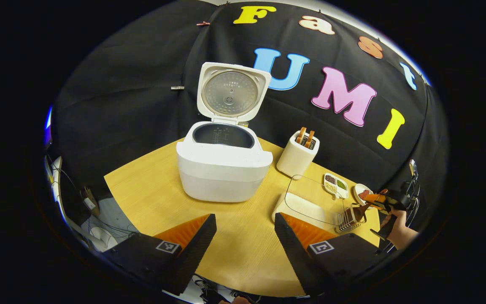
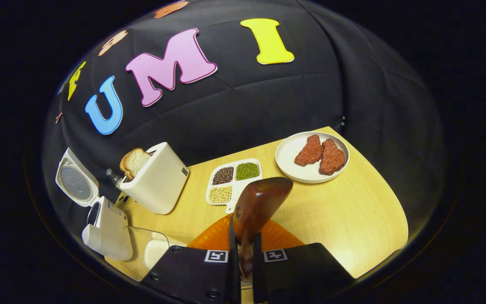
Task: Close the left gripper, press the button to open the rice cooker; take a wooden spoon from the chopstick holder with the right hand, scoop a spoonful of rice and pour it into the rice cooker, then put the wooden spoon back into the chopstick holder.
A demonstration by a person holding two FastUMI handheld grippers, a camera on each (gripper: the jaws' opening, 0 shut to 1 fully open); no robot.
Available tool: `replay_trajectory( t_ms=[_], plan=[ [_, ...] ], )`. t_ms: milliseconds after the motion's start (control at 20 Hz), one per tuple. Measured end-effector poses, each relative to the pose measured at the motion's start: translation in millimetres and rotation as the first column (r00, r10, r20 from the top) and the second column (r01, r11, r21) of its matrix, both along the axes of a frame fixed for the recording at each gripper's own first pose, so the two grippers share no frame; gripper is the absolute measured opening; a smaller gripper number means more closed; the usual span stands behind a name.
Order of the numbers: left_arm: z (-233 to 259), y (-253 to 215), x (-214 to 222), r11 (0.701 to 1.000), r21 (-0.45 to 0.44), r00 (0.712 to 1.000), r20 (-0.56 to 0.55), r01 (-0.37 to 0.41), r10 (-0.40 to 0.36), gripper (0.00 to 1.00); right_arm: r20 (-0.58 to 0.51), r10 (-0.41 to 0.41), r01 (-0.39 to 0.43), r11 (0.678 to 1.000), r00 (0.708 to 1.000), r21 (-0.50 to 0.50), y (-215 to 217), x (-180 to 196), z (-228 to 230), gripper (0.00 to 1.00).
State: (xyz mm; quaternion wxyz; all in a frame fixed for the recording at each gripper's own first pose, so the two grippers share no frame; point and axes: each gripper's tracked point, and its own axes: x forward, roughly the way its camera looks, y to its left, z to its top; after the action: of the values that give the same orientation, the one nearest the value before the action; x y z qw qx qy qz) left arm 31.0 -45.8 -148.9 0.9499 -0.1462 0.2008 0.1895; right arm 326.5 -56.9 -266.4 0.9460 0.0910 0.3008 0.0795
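Wooden table: rice cooker, toaster, plate.

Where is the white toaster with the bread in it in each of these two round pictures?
Left gripper view: the toaster stands right of centre, just right of the open rice cooker, on the wooden table.
Right gripper view: the toaster is left of centre, with the rice cooker at its lower left and the divided dish of beans at its right.
Shared landmark: the open rice cooker beside it.
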Motion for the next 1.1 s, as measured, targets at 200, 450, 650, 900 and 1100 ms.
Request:
replay_trajectory(
  t_ms=[200, 450, 650, 900, 1100],
  plan=[
    [0, 17, -12, 0.999, 0.031, 1.0, -0.007, 0.014, -0.014, 0.98, 0.062, 0.048, -0.047, 0.999, 0.997, -0.018, 17, -11, 41, 0.13],
    [17, 59, -24, 0.992, 0.121, 1.0, 0.008, 0.025, -0.027, 0.96, 0.172, 0.085, -0.076, 0.996, 0.981, -0.055, 41, -20, 101, 0.12],
    [20, 81, -27, 0.993, 0.119, 0.999, 0.027, 0.029, -0.033, 0.96, 0.194, 0.143, -0.138, 0.99, 0.97, -0.04, 84, -38, 120, 0.13],
    [13, 94, -30, 0.992, 0.1, 0.996, 0.031, 0.075, -0.078, 0.96, 0.187, 0.194, -0.195, 0.981, 0.963, -0.012, 144, -58, 122, 0.13],
    [-2, 102, -19, 0.994, 0.005, 0.994, 0.019, 0.105, -0.105, 0.96, 0.175, 0.216, -0.205, 0.976, 0.961, -0.079, 170, -66, 95, 0.12]
  ],
)
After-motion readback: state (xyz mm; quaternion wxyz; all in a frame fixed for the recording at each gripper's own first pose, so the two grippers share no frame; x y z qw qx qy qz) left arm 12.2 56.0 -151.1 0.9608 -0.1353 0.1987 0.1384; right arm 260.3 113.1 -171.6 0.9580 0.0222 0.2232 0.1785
